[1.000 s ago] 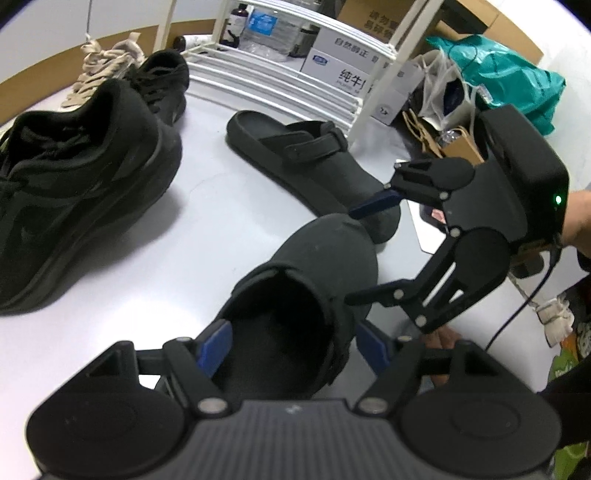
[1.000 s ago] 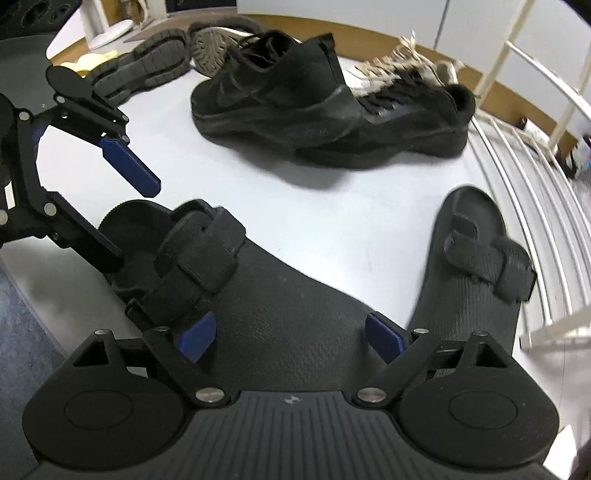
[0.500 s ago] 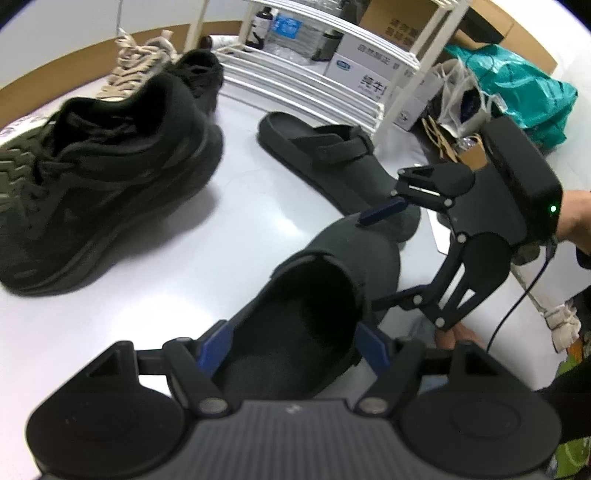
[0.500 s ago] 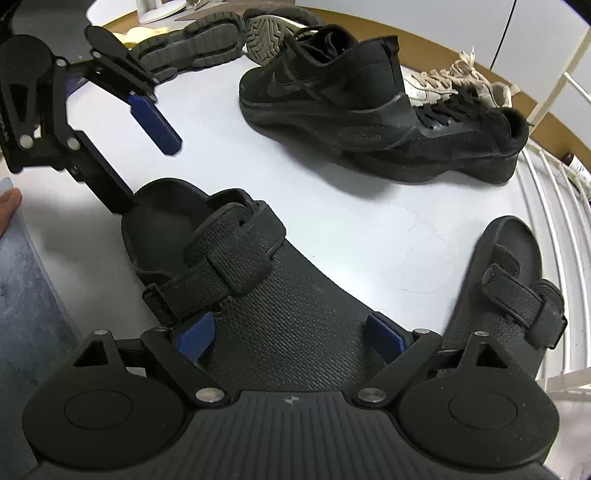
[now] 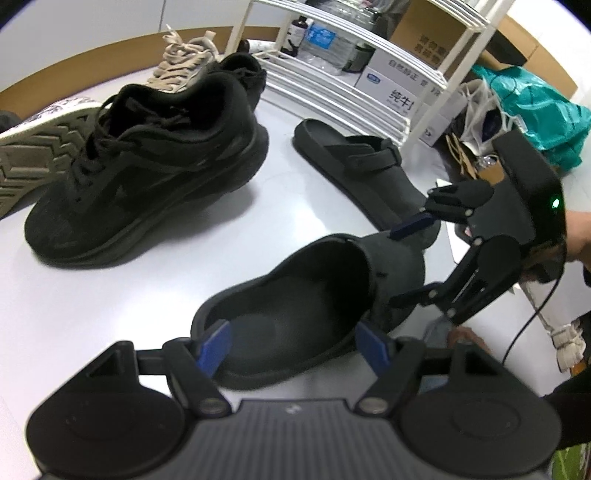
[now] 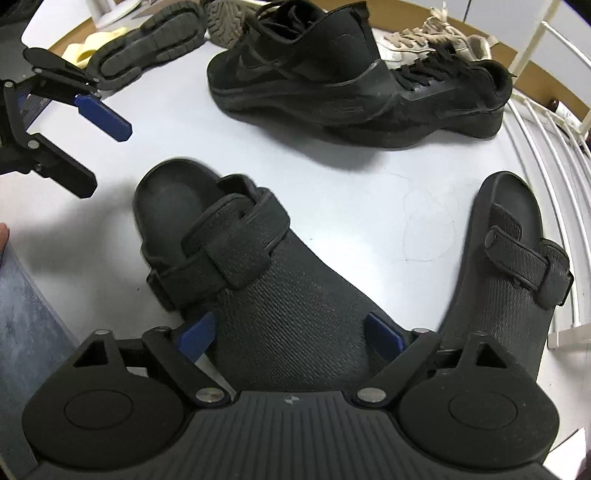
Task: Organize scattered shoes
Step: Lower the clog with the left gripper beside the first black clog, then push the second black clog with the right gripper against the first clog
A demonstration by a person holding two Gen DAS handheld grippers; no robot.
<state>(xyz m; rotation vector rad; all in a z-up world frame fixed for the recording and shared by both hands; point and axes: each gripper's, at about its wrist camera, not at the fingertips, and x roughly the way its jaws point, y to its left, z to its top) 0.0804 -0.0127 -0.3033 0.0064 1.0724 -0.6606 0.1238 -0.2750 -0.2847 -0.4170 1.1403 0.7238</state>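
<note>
Near black clog (image 6: pixel 236 266) lying toe between the closing, not yet gripping right gripper (image 6: pixel 291 338), left gripper (image 5: pixel 291 347) hanging unclenched over its heel

Count on the table (image 6: pixel 362 206): two black strapped clogs, the near clog (image 6: pixel 236 258) and the far clog (image 6: pixel 517 258). Two black lace-up sneakers, one (image 6: pixel 295 74) lying against the other (image 6: pixel 443 99). One beige sneaker (image 6: pixel 417 40) behind them. Two shoes turned sole-up: one dark sole (image 6: pixel 147 55), one pale sole (image 6: pixel 225 22). One white rack (image 5: pixel 351 85).
</note>
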